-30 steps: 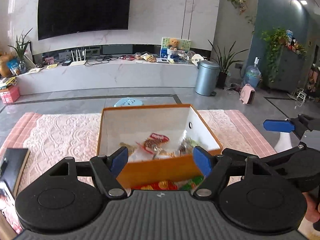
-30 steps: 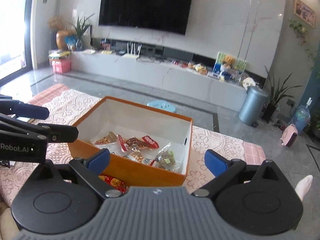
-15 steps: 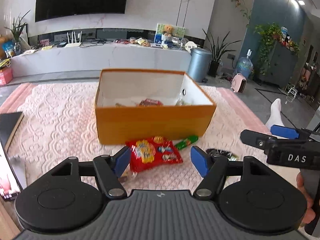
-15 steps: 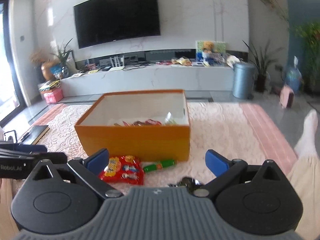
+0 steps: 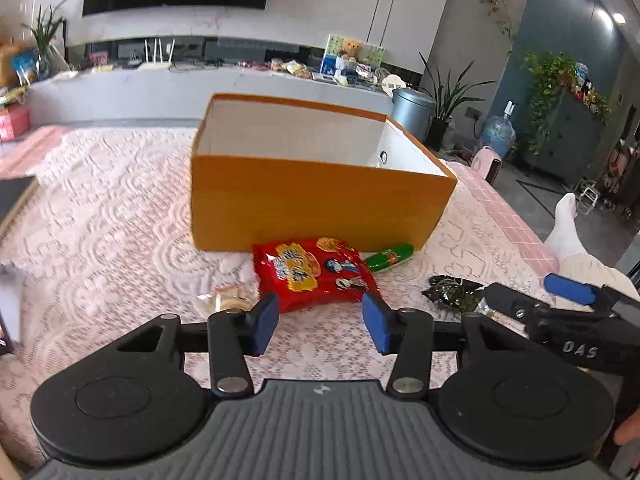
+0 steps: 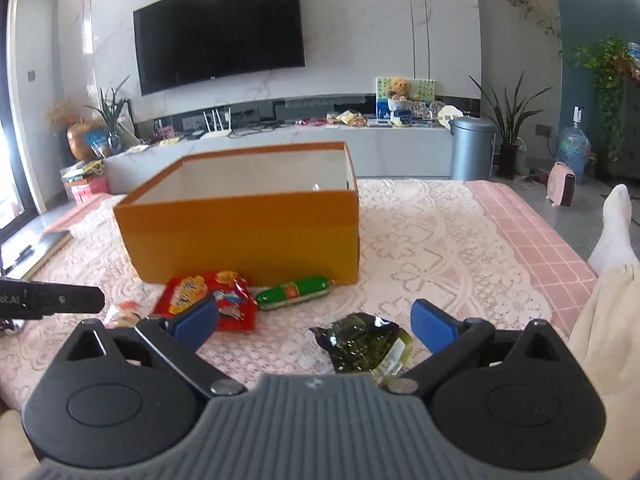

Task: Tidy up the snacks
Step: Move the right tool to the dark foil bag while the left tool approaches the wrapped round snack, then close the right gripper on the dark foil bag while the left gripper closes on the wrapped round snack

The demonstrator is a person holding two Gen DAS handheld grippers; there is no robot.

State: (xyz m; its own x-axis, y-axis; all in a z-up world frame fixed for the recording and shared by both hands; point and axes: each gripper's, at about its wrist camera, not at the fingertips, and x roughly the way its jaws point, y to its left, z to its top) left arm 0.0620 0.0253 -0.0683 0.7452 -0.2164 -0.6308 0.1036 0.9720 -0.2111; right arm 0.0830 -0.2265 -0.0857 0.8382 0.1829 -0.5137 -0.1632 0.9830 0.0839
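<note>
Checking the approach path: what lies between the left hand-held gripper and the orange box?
In the left wrist view, the red snack bag lies between the left hand-held gripper and the orange box.

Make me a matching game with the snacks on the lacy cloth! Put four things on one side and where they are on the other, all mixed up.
Things:
1. red snack bag
2. green sausage stick
3. dark crinkly packet
4. orange box

Places:
A. lying between the right gripper's open jaws
B. standing behind all the snacks, open at the top
C. just ahead of the left gripper's jaws
D. lying along the foot of the box, beside the red bag

Pairs: 1-C, 2-D, 3-A, 4-B
</note>
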